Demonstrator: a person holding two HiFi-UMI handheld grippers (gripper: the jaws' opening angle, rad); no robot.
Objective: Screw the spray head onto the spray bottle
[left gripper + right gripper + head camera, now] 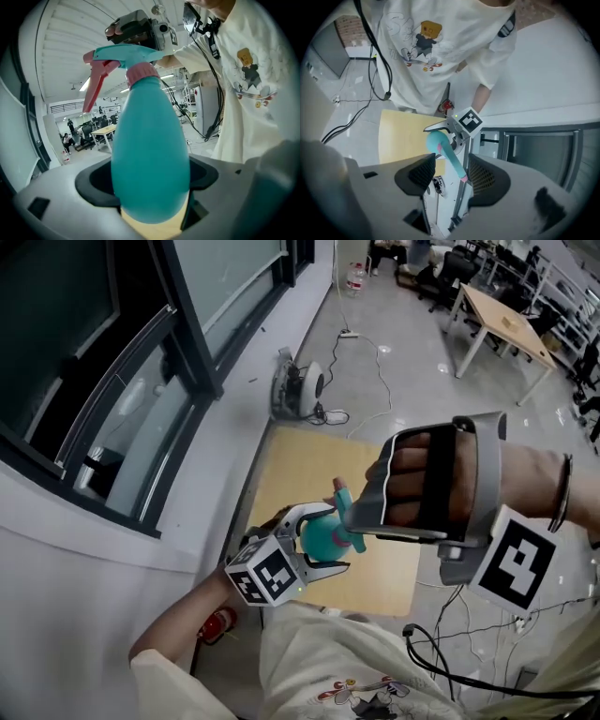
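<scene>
Tightening stage: left gripper (pixel 317 545) clamped on spray bottle (pixel 150 154), spray head (pixel 126 58) seated. Right gripper (pixel 447 171) jaws apart astride head. Next: grip head, twist.

Probably an open-plan office or lab workspace: a light wooden desk (pixel 506 322) and dark swivel chairs (pixel 450 277) stand on the grey floor (pixel 412 381), cables (pixel 380 367) trail across it, and large glazed windows (pixel 112 418) line one side.
</scene>
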